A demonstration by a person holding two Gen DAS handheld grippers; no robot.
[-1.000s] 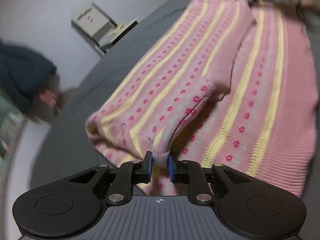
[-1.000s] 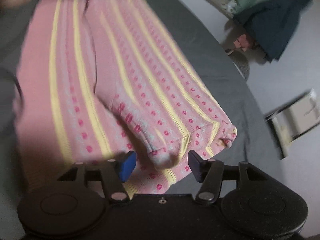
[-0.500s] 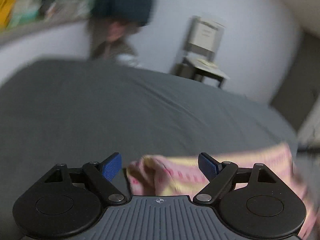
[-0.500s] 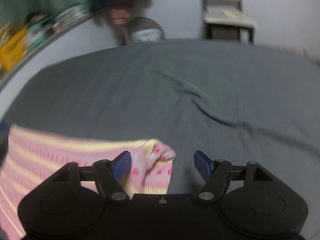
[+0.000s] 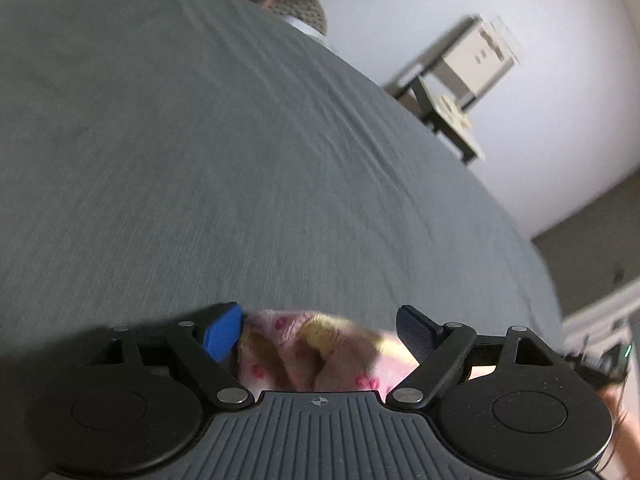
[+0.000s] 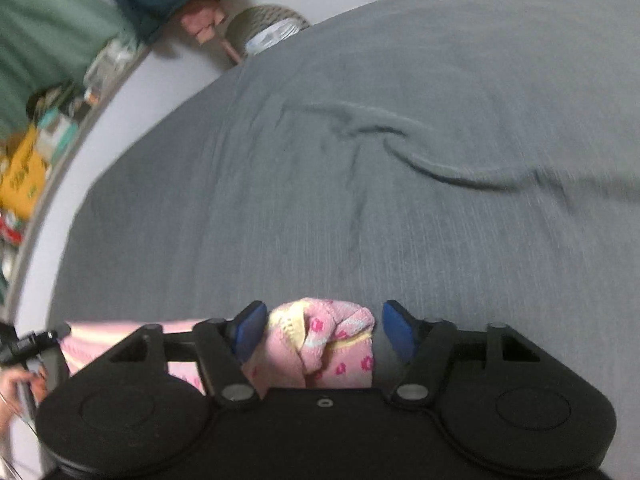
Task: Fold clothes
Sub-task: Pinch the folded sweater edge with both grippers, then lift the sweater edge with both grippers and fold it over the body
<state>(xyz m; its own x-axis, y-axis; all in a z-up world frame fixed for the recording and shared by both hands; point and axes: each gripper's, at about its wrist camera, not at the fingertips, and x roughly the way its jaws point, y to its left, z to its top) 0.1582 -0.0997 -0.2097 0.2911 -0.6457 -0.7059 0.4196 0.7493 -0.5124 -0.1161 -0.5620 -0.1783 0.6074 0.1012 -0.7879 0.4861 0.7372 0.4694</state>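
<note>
Both your tongs sit at frame bottom: left tongs (image 5: 320,330) spread, right tongs (image 6: 324,328) closing, pink knit garment (image 6: 320,344) bunched loosely between each

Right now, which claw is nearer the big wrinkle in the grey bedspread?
Right. The right claw, closing around the pink garment, faces the wrinkle; the left claw sits farther left.

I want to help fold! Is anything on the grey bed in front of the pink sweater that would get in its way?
Nothing visible does. The pink sweater sits bunched between the right gripper, whose jaws are closing, and between the open left gripper. Ahead, the grey bed cover shows only a wrinkle.
</note>
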